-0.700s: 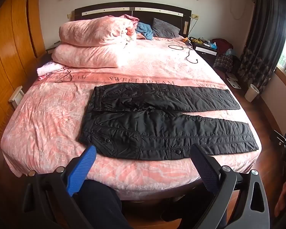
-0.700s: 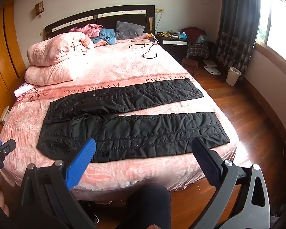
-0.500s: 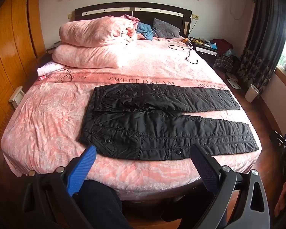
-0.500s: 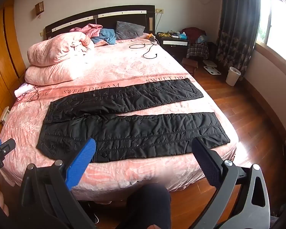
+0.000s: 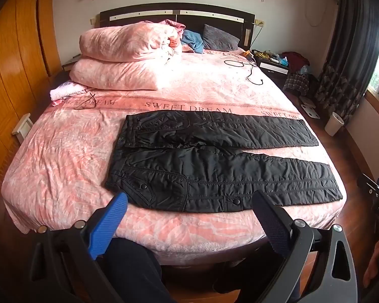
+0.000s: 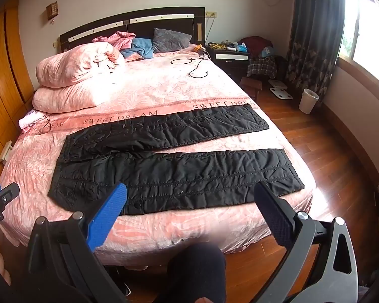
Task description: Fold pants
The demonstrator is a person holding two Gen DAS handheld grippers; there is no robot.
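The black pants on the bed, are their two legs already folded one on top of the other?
No, the black pants lie spread flat on the pink bed, both legs side by side with a strip of bedspread between them.

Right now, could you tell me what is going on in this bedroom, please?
A person stands at the foot of a bed, holding a left gripper and a right gripper. Both have their jaws wide open and hold nothing. Black pants lie spread flat on the pink cover, waist to the left, legs apart. The fold has not been started, and neither gripper touches the pants.
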